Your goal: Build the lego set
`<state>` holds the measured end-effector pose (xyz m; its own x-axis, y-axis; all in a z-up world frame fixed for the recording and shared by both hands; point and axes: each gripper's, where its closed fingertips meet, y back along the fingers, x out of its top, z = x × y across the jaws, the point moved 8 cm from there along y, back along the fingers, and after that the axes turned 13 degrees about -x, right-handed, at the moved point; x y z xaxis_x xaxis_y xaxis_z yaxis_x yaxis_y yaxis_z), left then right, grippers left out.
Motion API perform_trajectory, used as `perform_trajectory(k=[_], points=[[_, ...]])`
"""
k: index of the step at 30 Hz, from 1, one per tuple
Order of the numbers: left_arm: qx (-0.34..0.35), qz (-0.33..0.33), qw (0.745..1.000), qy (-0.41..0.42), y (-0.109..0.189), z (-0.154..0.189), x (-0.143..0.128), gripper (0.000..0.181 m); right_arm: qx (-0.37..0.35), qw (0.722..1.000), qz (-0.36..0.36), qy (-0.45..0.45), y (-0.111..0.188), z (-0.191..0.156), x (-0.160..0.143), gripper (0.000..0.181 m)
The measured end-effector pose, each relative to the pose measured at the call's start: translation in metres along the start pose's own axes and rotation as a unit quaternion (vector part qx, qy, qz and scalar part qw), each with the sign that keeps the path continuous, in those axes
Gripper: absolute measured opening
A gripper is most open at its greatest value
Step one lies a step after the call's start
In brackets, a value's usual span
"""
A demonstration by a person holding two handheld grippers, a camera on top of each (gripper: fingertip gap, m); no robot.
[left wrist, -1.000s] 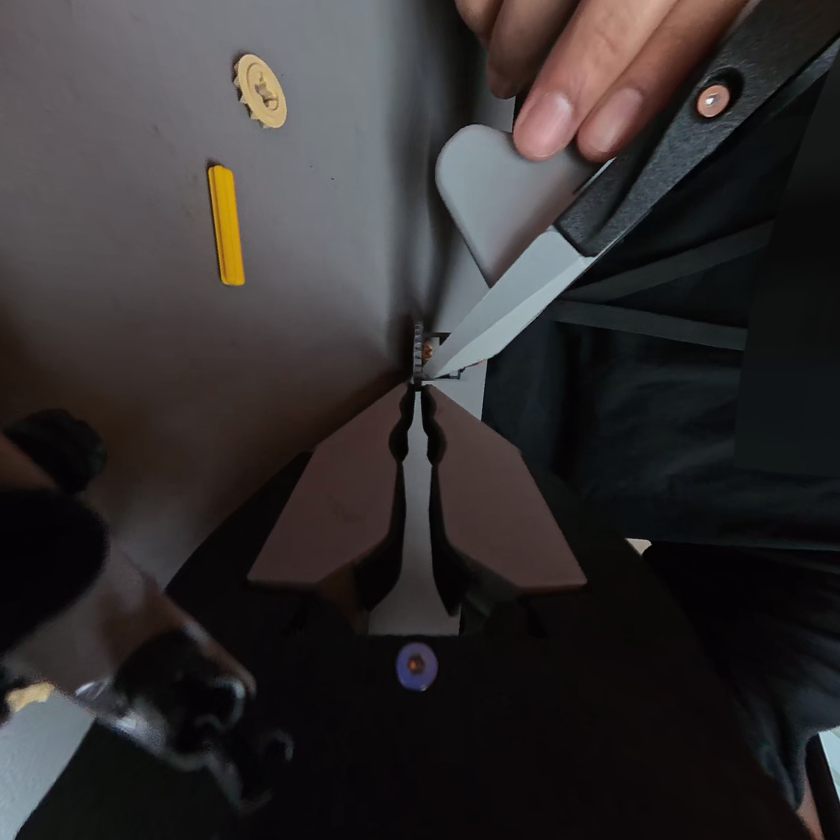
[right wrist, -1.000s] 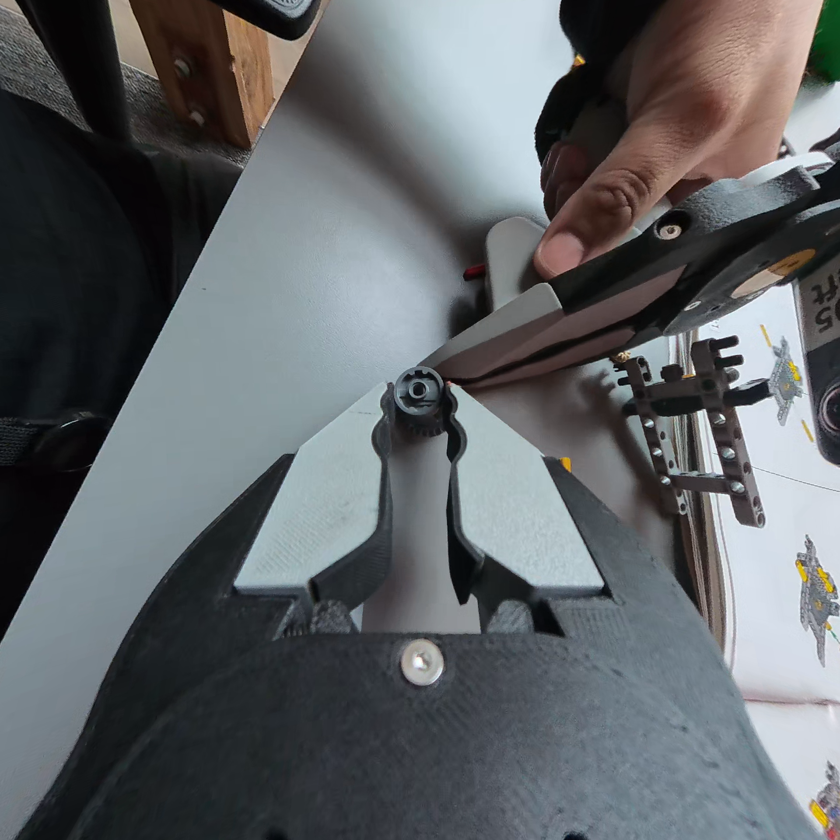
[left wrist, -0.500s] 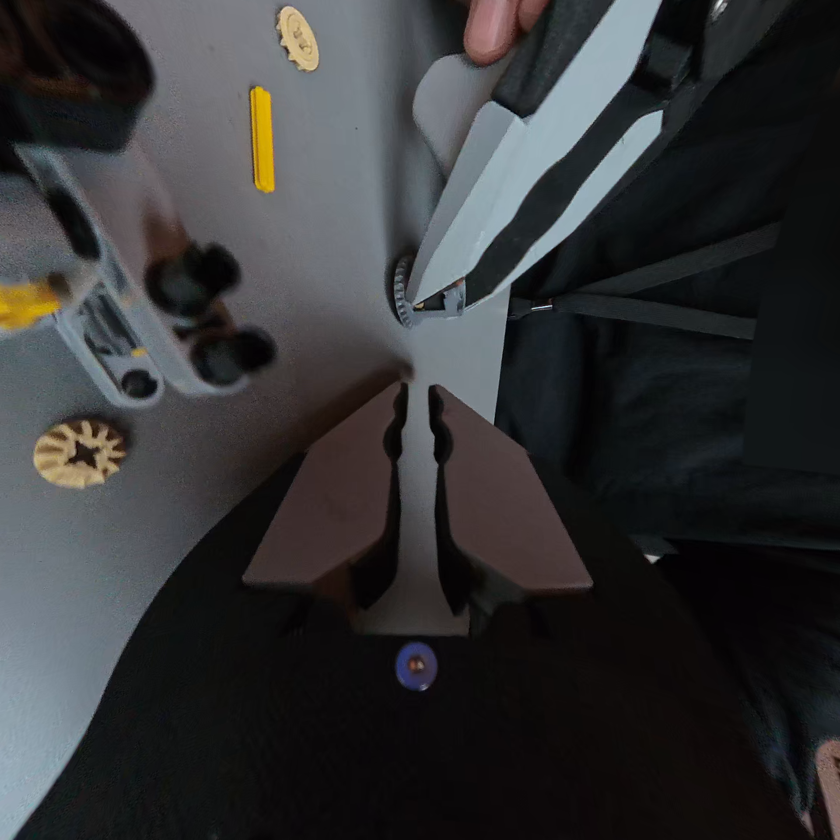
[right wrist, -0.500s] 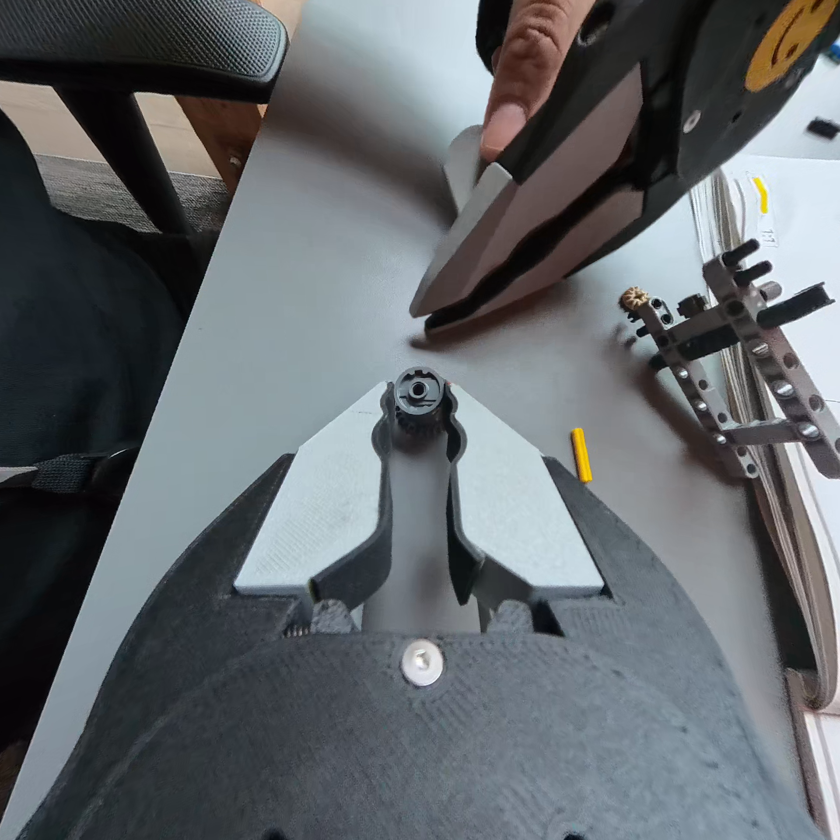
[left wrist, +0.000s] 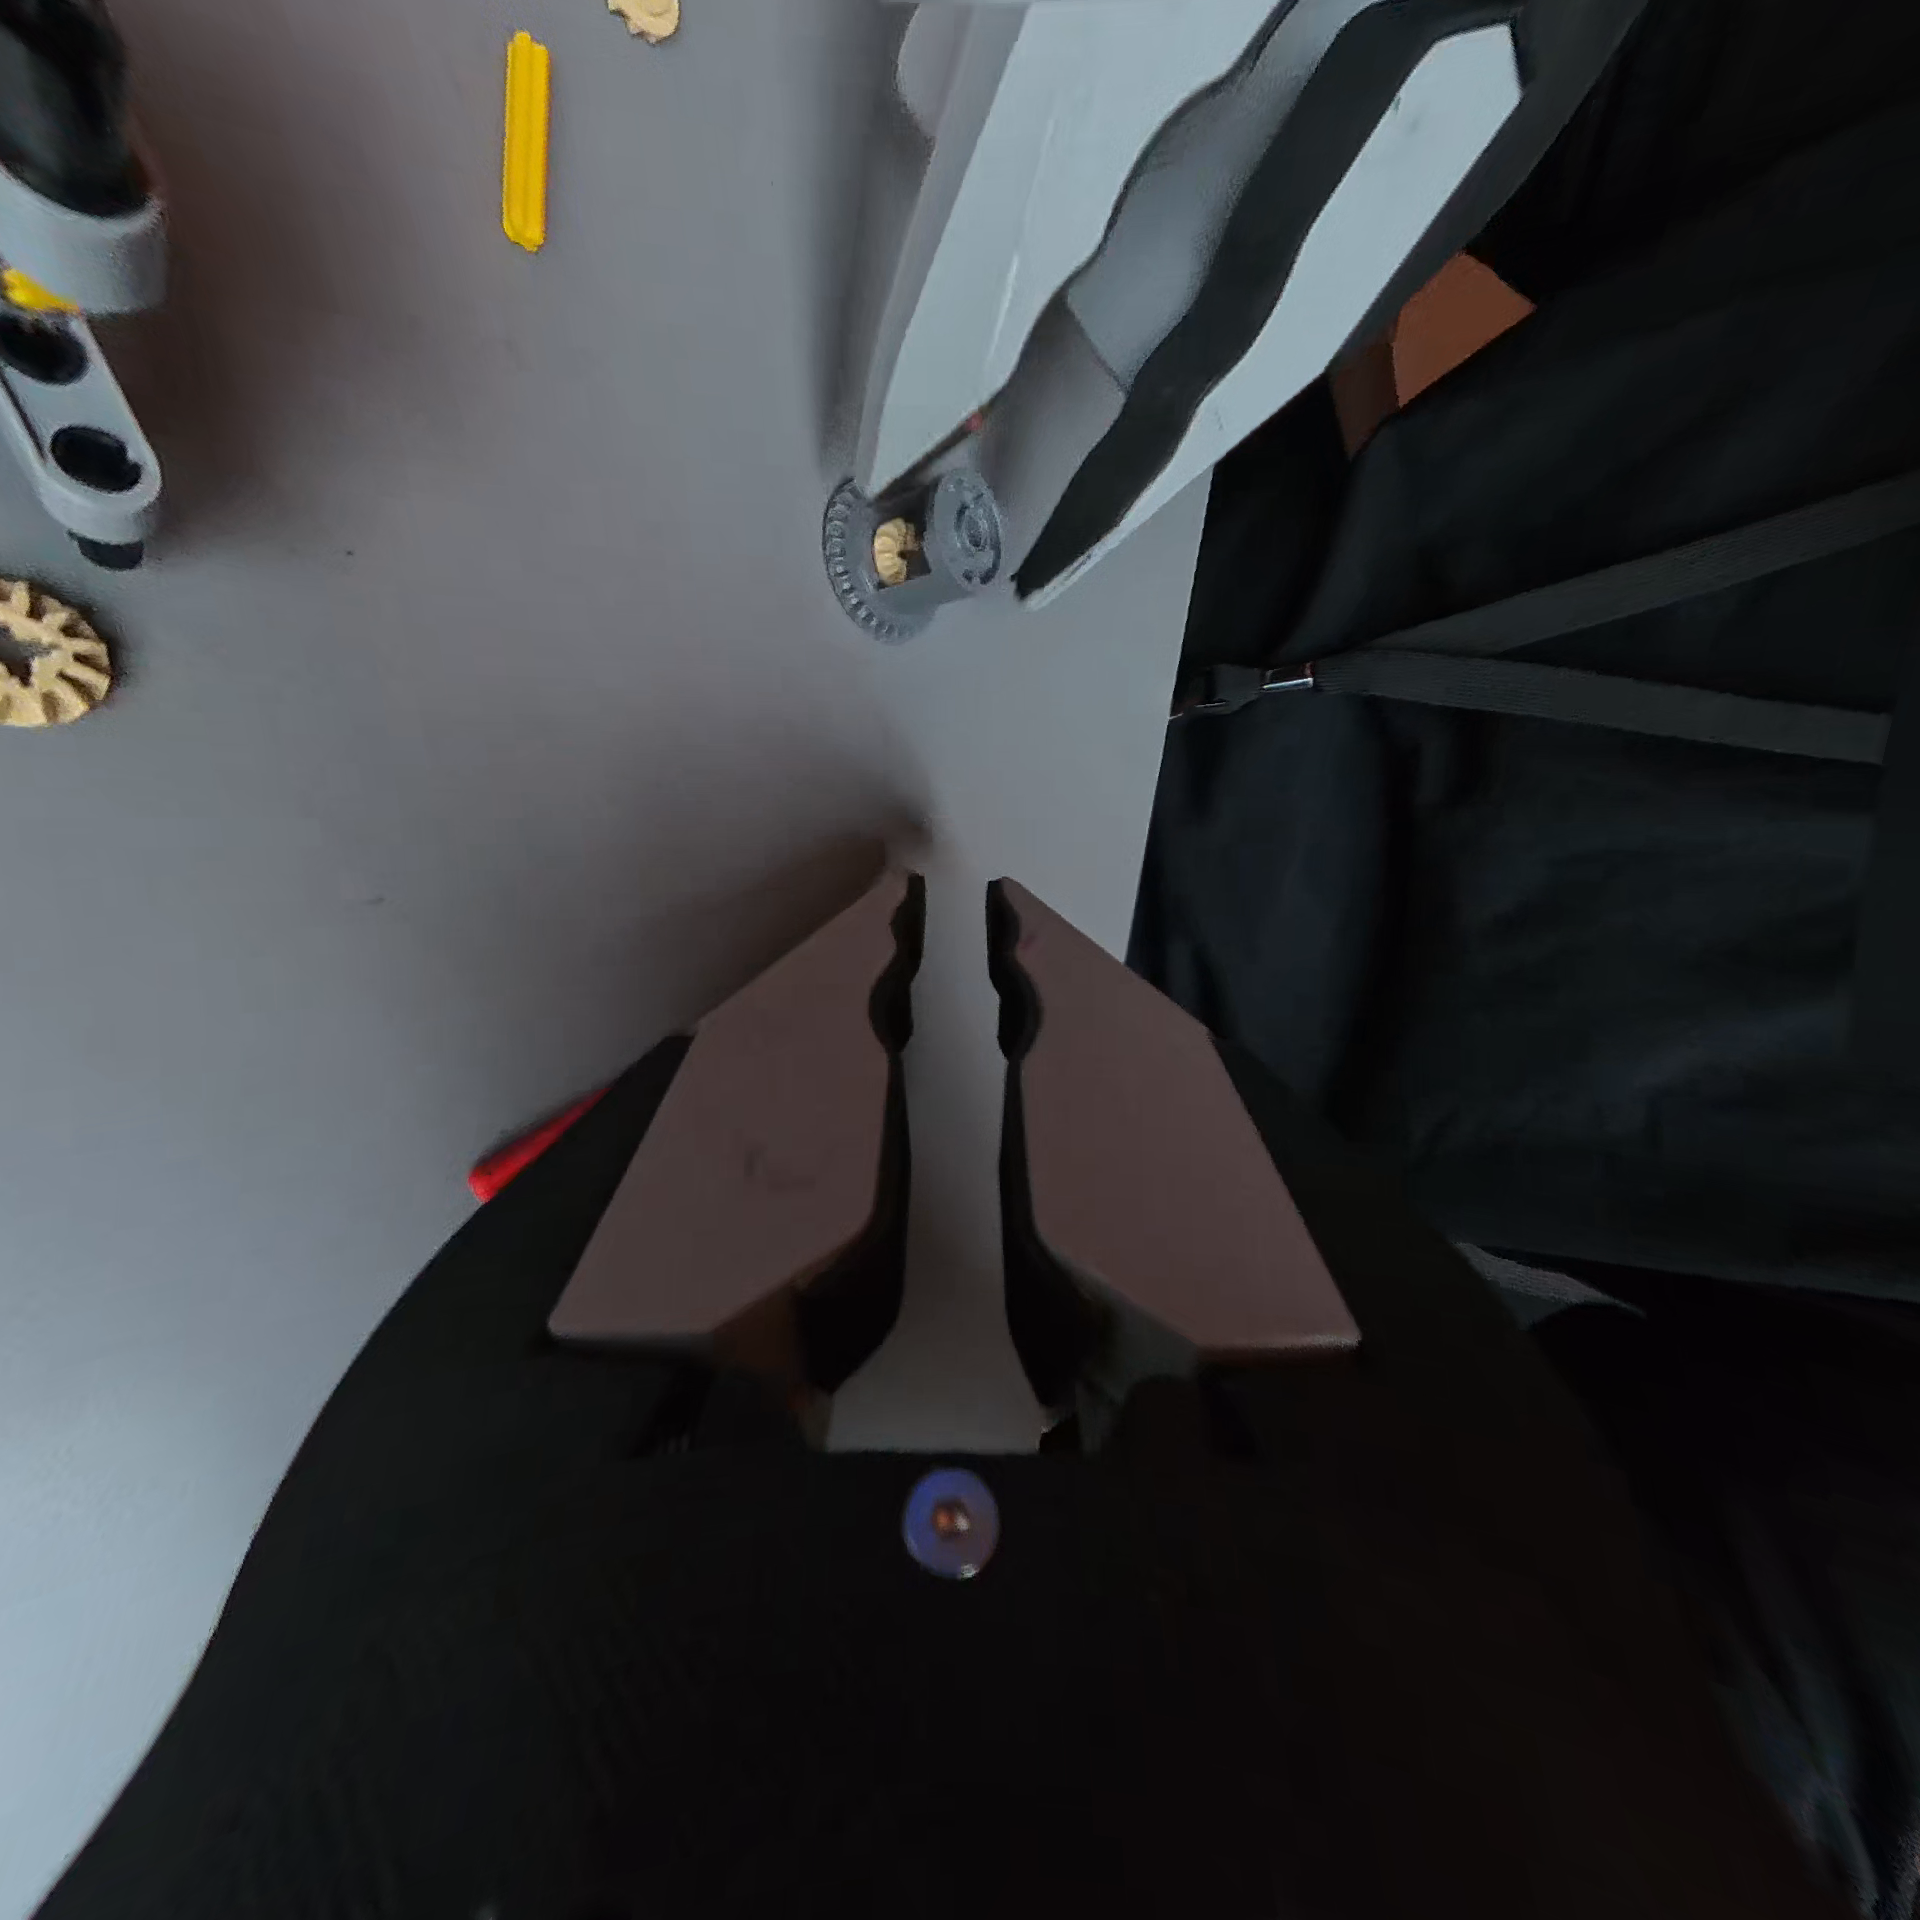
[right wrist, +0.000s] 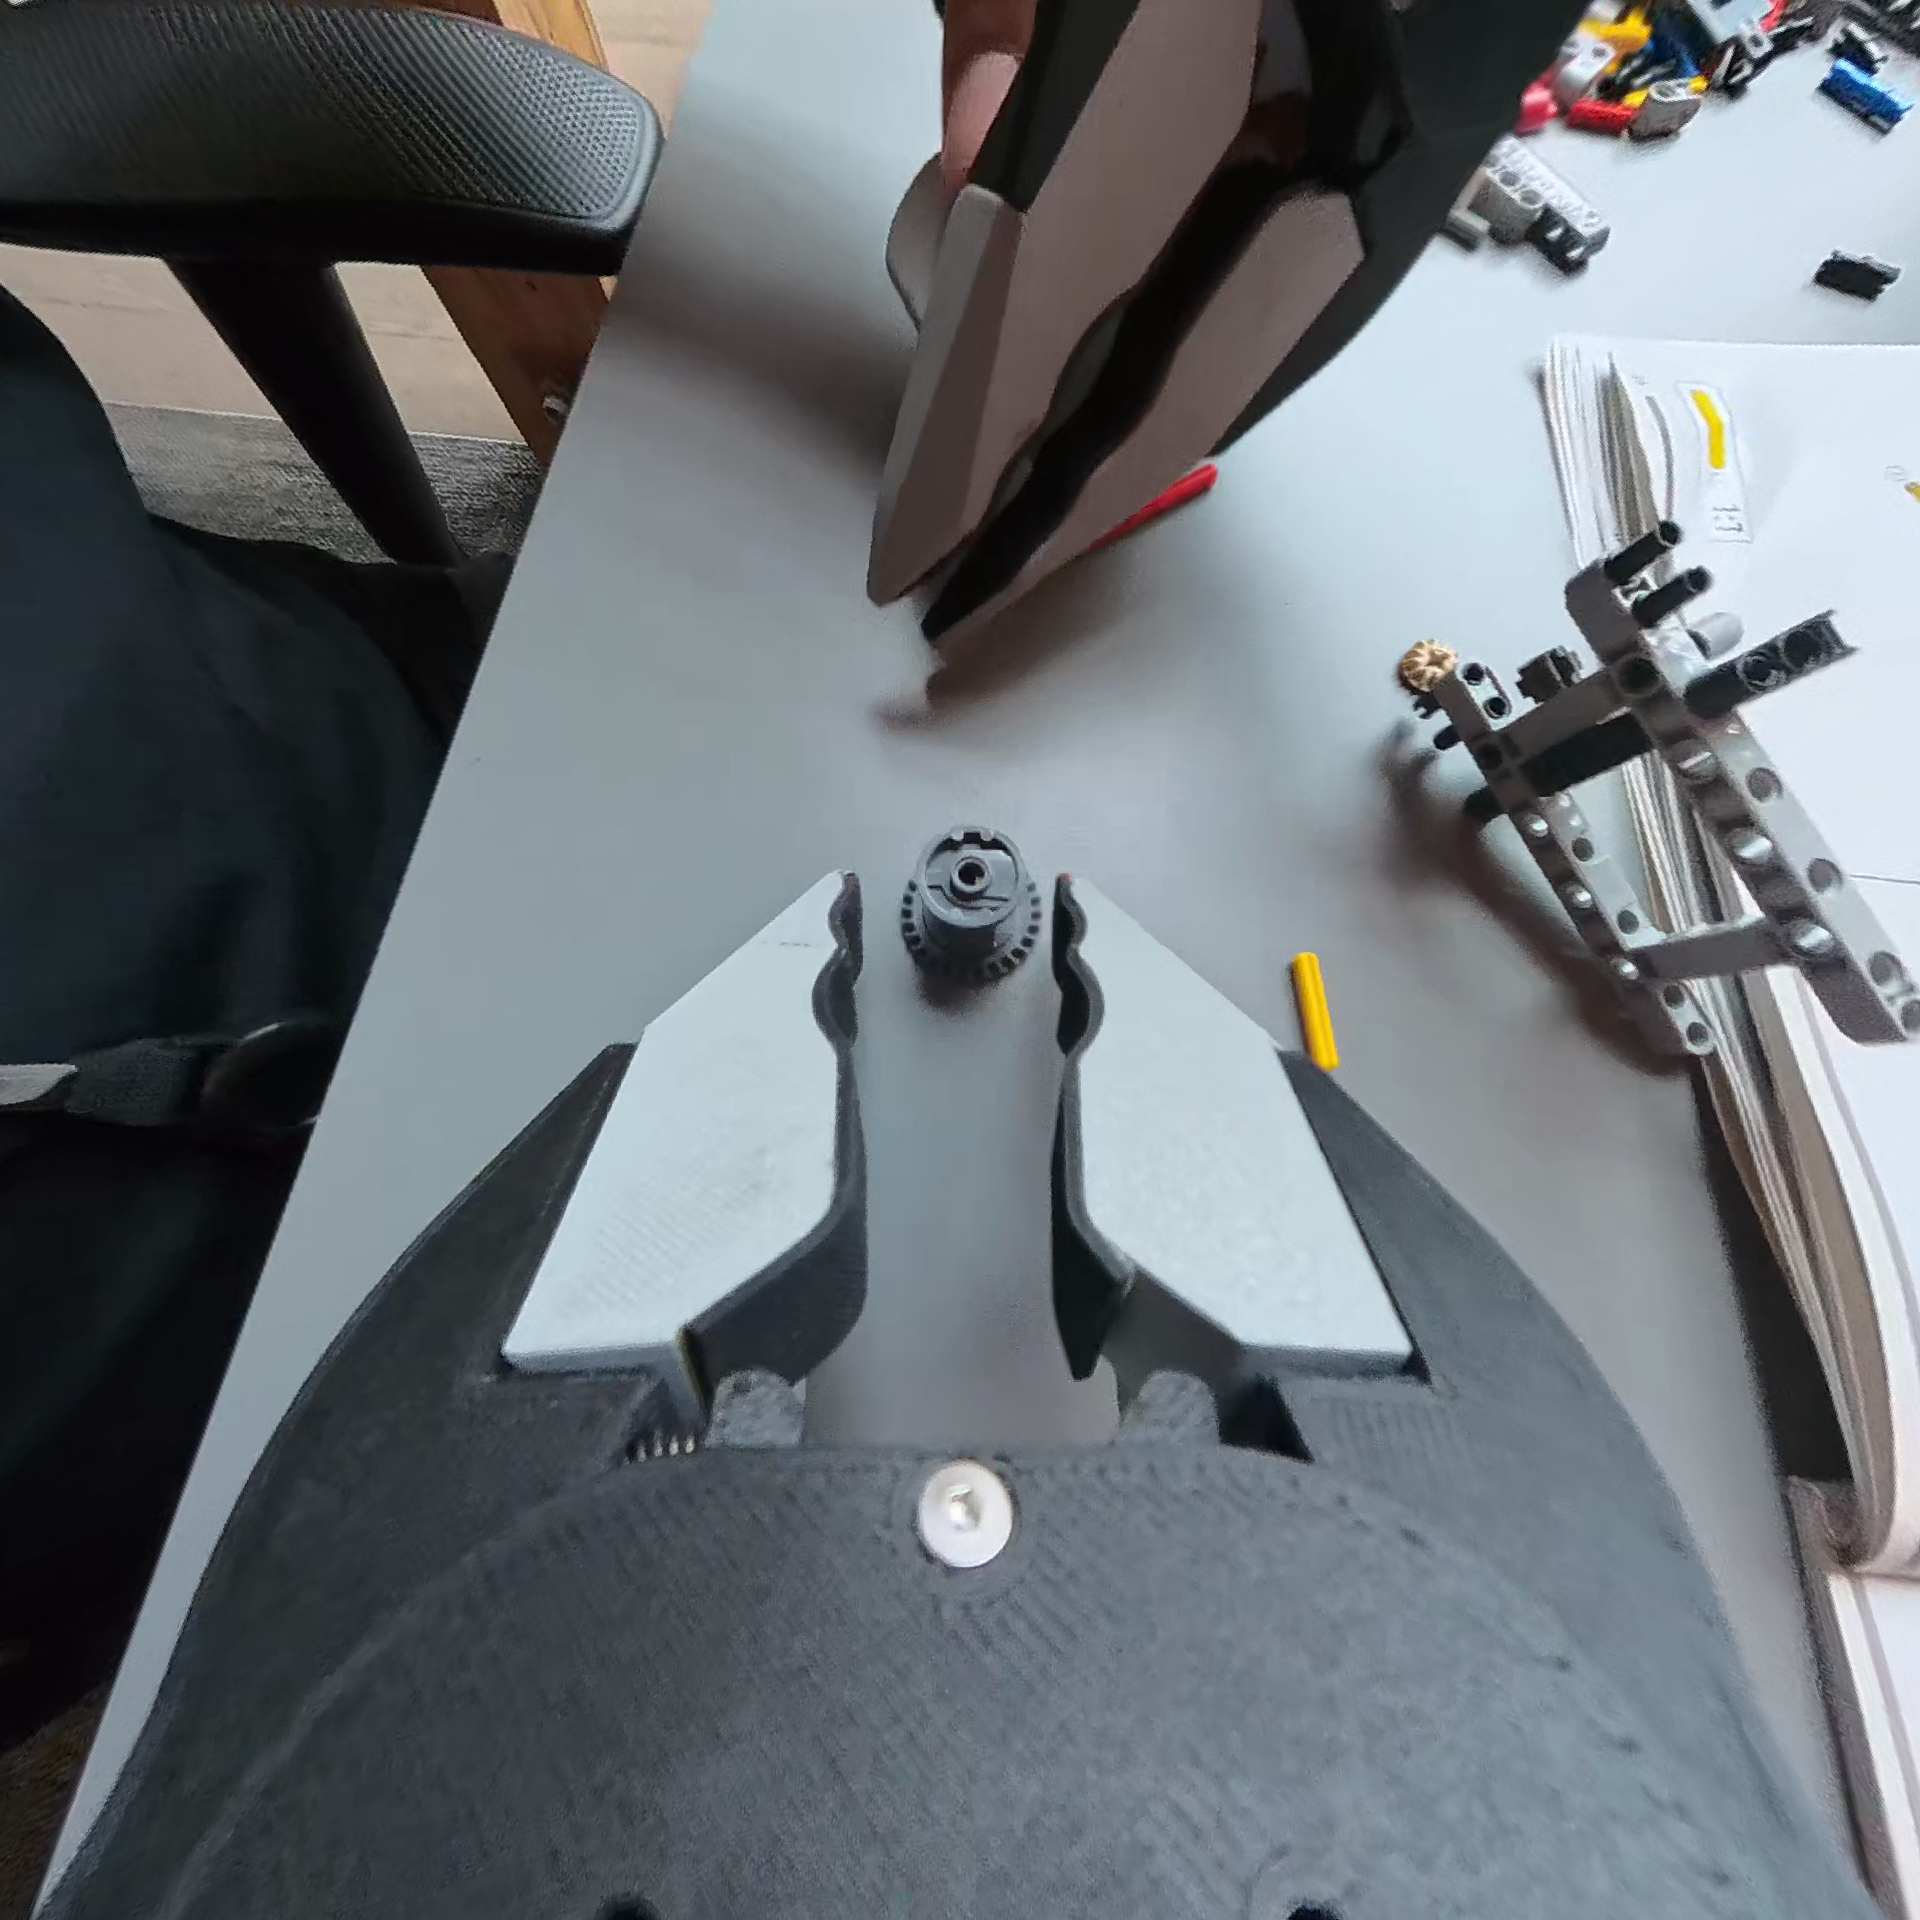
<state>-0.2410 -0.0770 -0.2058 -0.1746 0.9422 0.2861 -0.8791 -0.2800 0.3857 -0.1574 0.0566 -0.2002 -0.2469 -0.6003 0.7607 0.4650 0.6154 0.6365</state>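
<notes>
Between my right gripper's parted fingers, untouched: dark grey gear piece, toothed rim, tan gear inside, resting on the grey table near its edge. My left gripper: slightly parted, empty. Nearby: yellow axle, red axle, grey beam assembly on the instruction booklet.

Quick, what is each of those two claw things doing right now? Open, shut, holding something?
Left gripper: jaws slightly apart, empty, nothing between them.
Right gripper: jaws open, with the dark grey gear piece between them, ungripped.
</notes>
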Motion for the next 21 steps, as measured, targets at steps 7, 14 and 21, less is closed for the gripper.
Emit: perform_trajectory(k=[7, 14, 21], points=[[0.127, 0.061, 0.989, -0.054, 0.016, 0.025, -0.003, 0.004, -0.078, 0.997, 0.013, -0.011, 0.054, 0.046, -0.026, 0.029], [0.241, 0.098, 0.954, -0.149, 0.0, 0.057, -0.004, 0.008, -0.089, 0.995, -0.025, -0.036, 0.053, 0.058, -0.045, 0.027], [0.28, 0.105, 0.935, -0.191, -0.022, 0.066, -0.006, 0.009, -0.093, 0.994, -0.049, -0.026, 0.032, 0.053, -0.04, 0.031]])
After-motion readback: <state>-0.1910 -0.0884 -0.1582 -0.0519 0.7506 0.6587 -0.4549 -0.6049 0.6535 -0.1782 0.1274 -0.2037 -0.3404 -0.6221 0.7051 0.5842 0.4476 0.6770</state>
